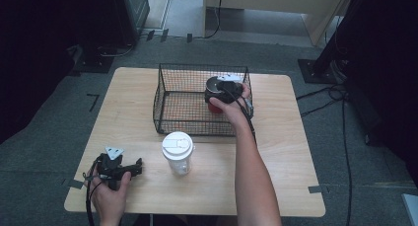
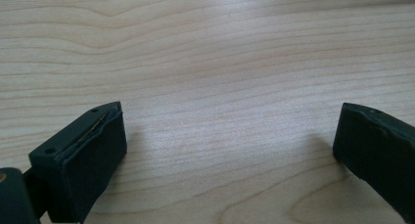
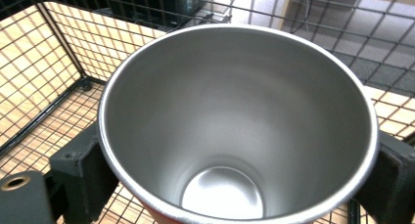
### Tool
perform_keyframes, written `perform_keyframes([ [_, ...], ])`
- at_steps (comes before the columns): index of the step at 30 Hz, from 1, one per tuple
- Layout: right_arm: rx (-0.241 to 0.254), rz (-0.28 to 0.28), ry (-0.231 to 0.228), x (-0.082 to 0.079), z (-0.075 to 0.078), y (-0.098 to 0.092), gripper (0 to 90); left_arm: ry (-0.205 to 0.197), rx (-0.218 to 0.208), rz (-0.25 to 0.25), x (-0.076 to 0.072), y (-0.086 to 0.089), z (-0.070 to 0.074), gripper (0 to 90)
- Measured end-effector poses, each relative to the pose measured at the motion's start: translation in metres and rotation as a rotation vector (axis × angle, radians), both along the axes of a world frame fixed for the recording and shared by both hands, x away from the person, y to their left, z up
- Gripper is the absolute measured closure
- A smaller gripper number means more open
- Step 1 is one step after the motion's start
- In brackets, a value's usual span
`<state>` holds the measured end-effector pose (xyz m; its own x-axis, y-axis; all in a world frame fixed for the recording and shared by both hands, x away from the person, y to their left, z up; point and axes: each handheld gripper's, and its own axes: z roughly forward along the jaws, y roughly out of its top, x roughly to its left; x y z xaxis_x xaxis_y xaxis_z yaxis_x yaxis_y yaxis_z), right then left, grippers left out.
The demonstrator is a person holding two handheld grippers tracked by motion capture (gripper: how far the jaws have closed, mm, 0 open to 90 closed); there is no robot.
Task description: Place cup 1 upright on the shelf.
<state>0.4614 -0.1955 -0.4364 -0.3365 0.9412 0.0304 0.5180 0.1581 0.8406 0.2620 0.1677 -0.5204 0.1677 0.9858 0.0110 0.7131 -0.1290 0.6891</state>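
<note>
A steel cup [image 3: 235, 116] with a red outside [image 1: 213, 107] stands upright in the right part of a black wire basket [image 1: 162, 95]. My right gripper [image 1: 217, 95] reaches down into the basket from above. In the right gripper view its two jaws [image 3: 237, 160] flank the cup just below the rim, and I see no firm press on its wall. My left gripper [image 1: 135, 164] lies low over the table's near left corner, held by a hand. Its jaws [image 2: 230, 136] stand wide open over bare wood.
A clear jar with a white lid [image 1: 177, 152] stands on the wooden table [image 1: 276, 186] in front of the basket, between the two arms. The basket's mesh walls [image 3: 49, 48] rise close around the cup. Cables and dark stands lie on the floor beyond the table.
</note>
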Motion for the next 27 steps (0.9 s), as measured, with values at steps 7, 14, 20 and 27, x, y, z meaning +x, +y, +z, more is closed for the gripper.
perform_keyframes([
  [7, -0.002, 0.005, -0.046, -0.005, 0.003, 0.003, 0.0, 0.0, 0.0, 0.0, 0.0, 0.0, 0.0, 0.1],
  [14, 0.024, -0.055, -0.071, -0.007, 0.007, 0.0, 0.0, 0.0, 0.0, 0.0, 0.0, 0.0, 0.0, 0.1],
  [20, 0.033, -0.065, -0.096, -0.009, 0.012, -0.001, 0.0, 0.0, 0.001, 0.0, 0.0, 0.0, 0.0, 0.1],
  [27, 0.04, -0.074, -0.112, -0.013, 0.021, 0.0, 0.0, 0.001, 0.0, 0.0, 0.0, 0.0, 0.0, 0.1],
])
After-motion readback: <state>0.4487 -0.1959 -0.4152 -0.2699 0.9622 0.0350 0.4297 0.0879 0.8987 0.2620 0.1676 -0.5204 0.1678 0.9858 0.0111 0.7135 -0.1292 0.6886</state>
